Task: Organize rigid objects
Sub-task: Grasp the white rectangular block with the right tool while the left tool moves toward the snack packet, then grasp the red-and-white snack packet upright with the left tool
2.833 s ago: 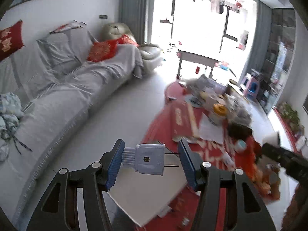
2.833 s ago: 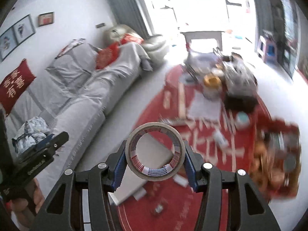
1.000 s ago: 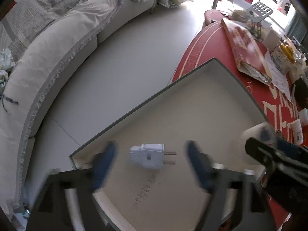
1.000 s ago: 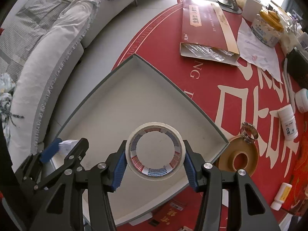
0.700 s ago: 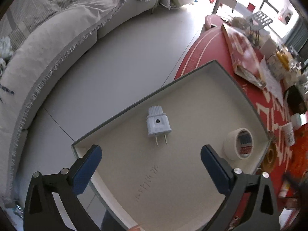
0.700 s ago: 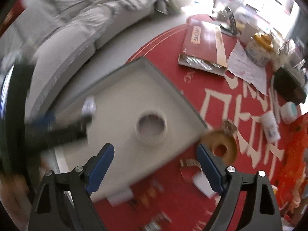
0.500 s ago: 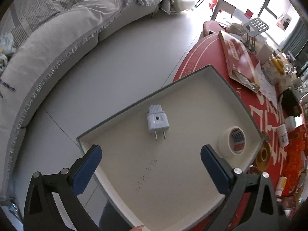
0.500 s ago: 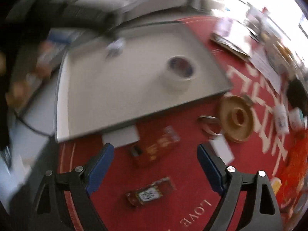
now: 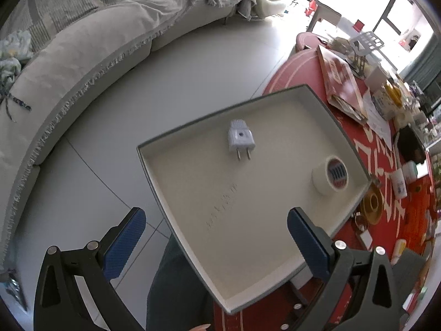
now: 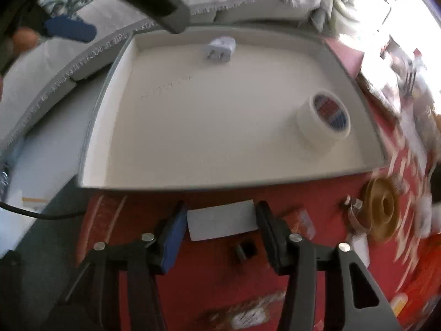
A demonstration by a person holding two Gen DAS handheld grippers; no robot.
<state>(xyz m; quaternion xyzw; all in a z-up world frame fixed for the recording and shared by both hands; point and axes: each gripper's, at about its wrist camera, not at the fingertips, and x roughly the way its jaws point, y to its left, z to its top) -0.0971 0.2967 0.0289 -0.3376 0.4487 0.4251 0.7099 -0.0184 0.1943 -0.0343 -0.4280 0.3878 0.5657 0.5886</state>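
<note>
A shallow white tray (image 9: 176, 193) with a grey rim sits at the edge of a round red table (image 10: 209, 281), serving as the collecting point for loose household items. Inside it lie a white two-pin plug (image 9: 240, 138), near the tray's far wall with its pins pointing back toward the person, and a roll of pale tape (image 10: 322, 122), resting on its side toward the tray's right wall. Both appear to have been put there so that they lie flat and apart, with room left for more.

The left gripper (image 9: 215, 237) hangs over the tray's near corner with its blue-padded jaws spread wide and nothing between them. The right gripper (image 10: 219, 231), just outside the tray's near wall, has just been closing its jaws around a small white card-like block (image 10: 222, 222) on the red cloth; its pads stand at the block's two ends, seemingly pressing, probably to carry it into the tray.

Beside the tray's right corner sits a brown tape roll (image 10: 381, 209). The tape core carries red-and-blue print too small to read; faint embossed characters on the tray floor and large white characters on the cloth are not legible either.
</note>
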